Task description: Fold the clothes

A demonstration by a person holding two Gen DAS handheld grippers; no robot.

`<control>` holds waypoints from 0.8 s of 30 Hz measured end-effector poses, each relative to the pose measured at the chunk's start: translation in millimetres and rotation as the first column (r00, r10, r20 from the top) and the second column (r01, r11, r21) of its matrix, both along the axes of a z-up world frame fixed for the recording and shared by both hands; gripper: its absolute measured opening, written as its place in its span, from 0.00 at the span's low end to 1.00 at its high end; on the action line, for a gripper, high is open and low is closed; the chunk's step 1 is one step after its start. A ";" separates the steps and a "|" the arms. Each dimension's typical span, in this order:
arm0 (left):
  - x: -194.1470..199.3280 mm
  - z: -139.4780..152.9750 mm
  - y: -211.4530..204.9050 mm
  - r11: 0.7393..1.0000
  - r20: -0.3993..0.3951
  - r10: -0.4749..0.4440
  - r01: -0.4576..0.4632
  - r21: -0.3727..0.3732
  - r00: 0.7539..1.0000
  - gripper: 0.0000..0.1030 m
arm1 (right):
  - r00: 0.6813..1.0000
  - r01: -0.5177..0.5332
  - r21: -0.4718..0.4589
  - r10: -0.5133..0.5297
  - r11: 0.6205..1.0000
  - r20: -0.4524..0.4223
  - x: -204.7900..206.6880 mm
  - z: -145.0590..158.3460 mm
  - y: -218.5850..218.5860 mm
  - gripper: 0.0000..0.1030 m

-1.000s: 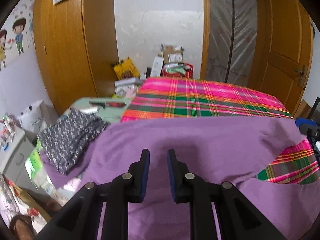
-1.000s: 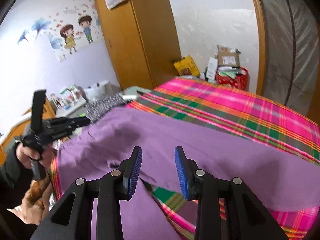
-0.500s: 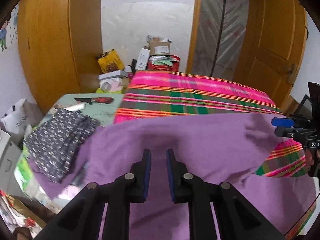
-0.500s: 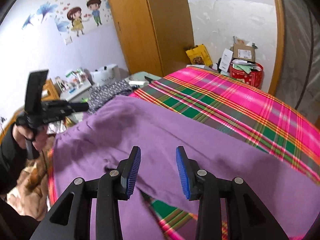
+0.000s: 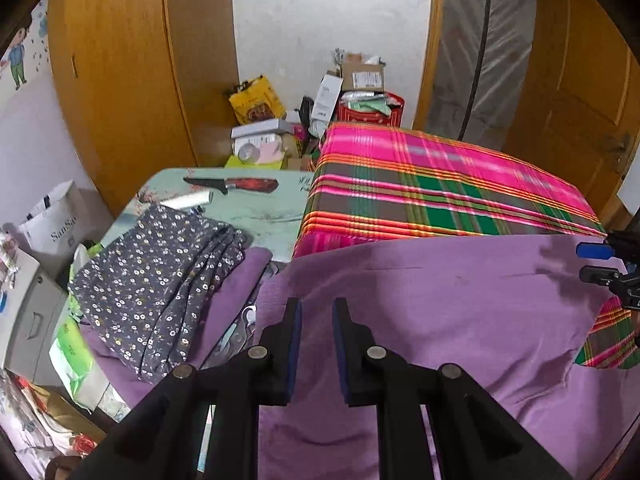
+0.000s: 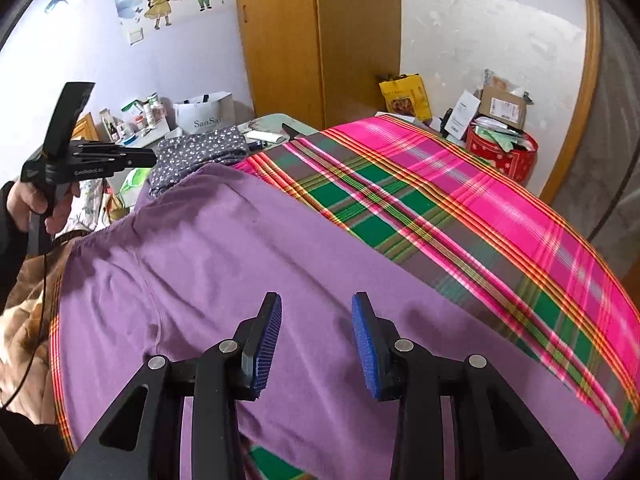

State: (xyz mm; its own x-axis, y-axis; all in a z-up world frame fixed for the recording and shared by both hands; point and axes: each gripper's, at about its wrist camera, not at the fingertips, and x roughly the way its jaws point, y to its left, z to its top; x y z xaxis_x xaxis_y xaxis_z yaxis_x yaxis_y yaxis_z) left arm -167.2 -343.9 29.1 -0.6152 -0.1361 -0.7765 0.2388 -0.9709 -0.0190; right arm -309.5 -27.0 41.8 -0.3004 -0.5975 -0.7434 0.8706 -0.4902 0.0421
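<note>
A purple garment [image 5: 440, 300] lies spread over the near part of a bed with a pink and green plaid cover [image 5: 440, 184]. My left gripper [image 5: 316, 312] hovers over the garment's left edge, open by a narrow gap, nothing between its pads. My right gripper [image 6: 316, 312] stands open above the purple garment [image 6: 240, 260], holding nothing. The right gripper [image 5: 592, 262] shows at the right edge of the left wrist view. In the right wrist view, a hand holds the left gripper [image 6: 140, 158] up at the far left. A folded dark floral garment [image 5: 160, 272] rests on a side table.
On the pale green side table [image 5: 260, 212] lie a knife [image 5: 236, 184] and a white tube [image 5: 188, 200]. Boxes and a red bin [image 5: 368, 112] crowd the floor beyond the bed. A wooden wardrobe [image 5: 132, 80] stands at the left, and a door [image 5: 580, 92] at the right.
The left gripper has risen and swung left. The purple garment now covers the plaid patch that showed under the right gripper. Both grippers kept their opening.
</note>
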 end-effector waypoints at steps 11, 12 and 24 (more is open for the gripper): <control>-36.5 -26.3 -56.0 0.986 0.030 -0.015 0.010 0.169 0.999 0.40 | 0.999 -0.045 0.032 0.044 0.998 0.029 -26.8 -13.6 -29.0 0.37; -39.2 -29.3 -59.3 0.984 0.034 -0.015 0.009 0.180 0.999 0.41 | 0.998 -0.052 0.037 0.051 0.998 0.033 -30.2 -15.9 -32.2 0.37; -61.1 -60.1 -76.0 0.964 0.053 -0.086 0.070 0.256 0.995 0.42 | 0.991 -0.119 0.096 0.112 0.988 0.077 -72.8 -41.4 -66.3 0.37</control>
State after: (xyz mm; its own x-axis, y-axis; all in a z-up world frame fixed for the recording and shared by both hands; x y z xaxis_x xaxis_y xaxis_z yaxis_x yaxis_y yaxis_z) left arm -228.2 -419.9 -31.1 -0.5649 0.1170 -0.8168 0.1708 -0.9519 -0.2545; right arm -382.3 -93.2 0.5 -0.1780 -0.5466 -0.8183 0.9181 -0.3915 0.0619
